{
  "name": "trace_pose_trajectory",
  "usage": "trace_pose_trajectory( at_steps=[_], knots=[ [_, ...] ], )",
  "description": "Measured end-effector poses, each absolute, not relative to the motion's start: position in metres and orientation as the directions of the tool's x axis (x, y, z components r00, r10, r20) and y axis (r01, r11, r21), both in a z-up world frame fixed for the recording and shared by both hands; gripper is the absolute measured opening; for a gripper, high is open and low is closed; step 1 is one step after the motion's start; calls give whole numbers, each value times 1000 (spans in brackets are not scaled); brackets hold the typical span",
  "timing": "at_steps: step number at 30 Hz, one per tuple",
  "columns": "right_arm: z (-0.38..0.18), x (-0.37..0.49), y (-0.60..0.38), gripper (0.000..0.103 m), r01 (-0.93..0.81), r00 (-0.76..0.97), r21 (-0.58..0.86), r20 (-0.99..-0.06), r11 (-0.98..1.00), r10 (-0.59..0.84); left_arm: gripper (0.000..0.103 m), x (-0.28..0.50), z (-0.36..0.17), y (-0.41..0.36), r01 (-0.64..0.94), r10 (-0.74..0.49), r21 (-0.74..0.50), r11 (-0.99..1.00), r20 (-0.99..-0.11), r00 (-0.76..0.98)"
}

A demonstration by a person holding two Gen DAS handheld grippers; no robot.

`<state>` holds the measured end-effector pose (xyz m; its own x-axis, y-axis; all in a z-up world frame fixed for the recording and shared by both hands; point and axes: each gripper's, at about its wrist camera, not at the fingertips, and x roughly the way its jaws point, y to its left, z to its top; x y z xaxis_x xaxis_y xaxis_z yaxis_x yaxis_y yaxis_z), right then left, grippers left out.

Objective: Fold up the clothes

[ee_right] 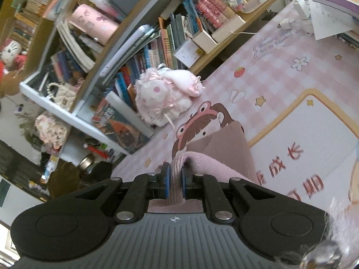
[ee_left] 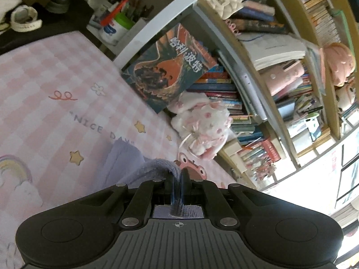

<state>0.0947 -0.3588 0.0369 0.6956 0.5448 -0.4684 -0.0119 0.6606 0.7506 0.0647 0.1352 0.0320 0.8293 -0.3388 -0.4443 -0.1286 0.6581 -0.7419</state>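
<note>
In the left wrist view my left gripper [ee_left: 179, 174] is shut on a bunched edge of a knitted garment [ee_left: 132, 163], which looks pale lilac here and hangs down to the left over the pink checked desk mat [ee_left: 56, 74]. The right wrist view shows my right gripper [ee_right: 176, 179] shut on a ribbed edge of the knitted garment [ee_right: 224, 154], which looks dusty pink here and drapes to the right above the desk mat [ee_right: 269, 71]. Both grippers hold the cloth lifted off the mat. The rest of the garment is hidden below the gripper bodies.
A white and pink plush toy [ee_left: 202, 123] [ee_right: 166, 96] lies at the mat's far edge against a crowded bookshelf [ee_left: 280, 78]. A large book [ee_left: 166, 67] leans there. A pen holder [ee_left: 116, 20] stands at the back left. Papers and a charger [ee_right: 314, 22] lie far right.
</note>
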Motion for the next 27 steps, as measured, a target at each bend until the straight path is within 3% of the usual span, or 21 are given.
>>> trace_pose_trajectory(
  at_steps=[18, 21, 23, 24, 27],
  knots=[
    [-9, 171, -341, 9, 156, 677, 686, -598, 710, 429, 5, 165, -11, 124, -131, -354, -619, 775, -596, 721],
    [-13, 179, -336, 15, 175, 667, 651, -631, 739, 397, 11, 170, -12, 122, -127, -347, -594, 794, -615, 709],
    [-9, 181, -333, 28, 174, 680, 608, -643, 775, 352, 20, 170, -10, 123, -128, -347, -595, 794, -616, 707],
    [-5, 181, -332, 38, 163, 692, 582, -643, 797, 328, 29, 169, -7, 126, -138, -336, -597, 790, -610, 718],
    [7, 180, -329, 41, 116, 718, 525, -631, 843, 295, 46, 155, 6, 138, -141, -261, -582, 801, -552, 792]
  ],
)
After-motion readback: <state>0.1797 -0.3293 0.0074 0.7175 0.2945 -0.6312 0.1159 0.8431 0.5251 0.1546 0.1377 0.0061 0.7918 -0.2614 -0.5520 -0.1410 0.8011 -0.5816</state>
